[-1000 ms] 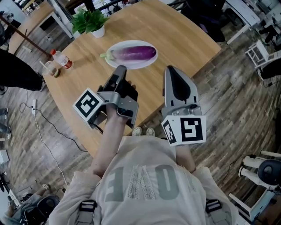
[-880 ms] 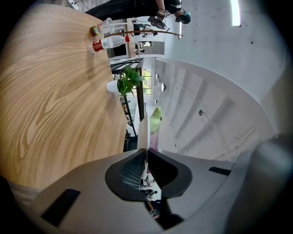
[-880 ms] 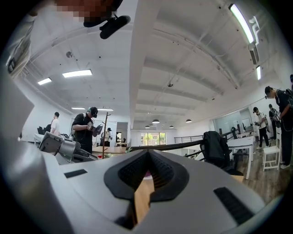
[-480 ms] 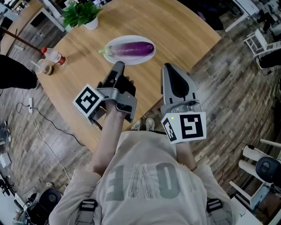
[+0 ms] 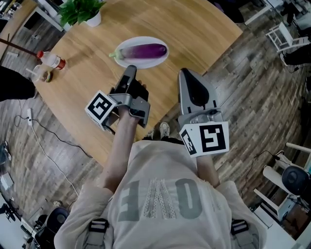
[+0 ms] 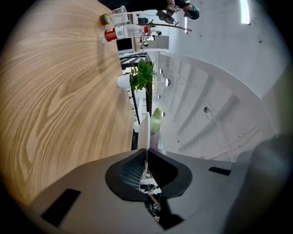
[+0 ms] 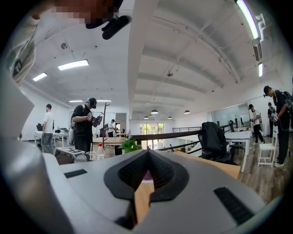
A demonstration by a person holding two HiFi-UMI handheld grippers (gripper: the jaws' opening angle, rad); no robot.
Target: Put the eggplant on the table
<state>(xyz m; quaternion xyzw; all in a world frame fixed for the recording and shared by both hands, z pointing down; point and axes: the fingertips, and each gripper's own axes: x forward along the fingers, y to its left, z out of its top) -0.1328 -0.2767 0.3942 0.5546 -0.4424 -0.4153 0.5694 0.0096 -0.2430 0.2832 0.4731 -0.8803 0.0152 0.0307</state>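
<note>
A purple eggplant (image 5: 143, 50) with a green stem lies on a white plate (image 5: 156, 61) on the round wooden table (image 5: 194, 29). My left gripper (image 5: 130, 71) is shut and empty, its tip just short of the plate's near rim. In the left gripper view the plate (image 6: 143, 132) stands edge-on right ahead of the closed left gripper (image 6: 146, 153), with the eggplant's green stem (image 6: 156, 121) behind it. My right gripper (image 5: 184, 74) hangs at the table's near edge, to the right of the plate, shut and empty. A sliver of the eggplant (image 7: 146, 176) shows through the right gripper (image 7: 147, 153).
A potted plant (image 5: 80, 10) stands at the table's far left. A red-labelled bottle (image 5: 48, 59) and a plastic cup (image 5: 38, 74) sit by the left edge. Other people (image 7: 87, 123) and a jacket-draped chair (image 7: 213, 139) are farther off. A cable (image 5: 53, 136) trails on the floor.
Both grippers have sunk a little, the left more than the right, and stay shut. The eggplant and plate have not moved on the table; the head view has shifted slightly.
</note>
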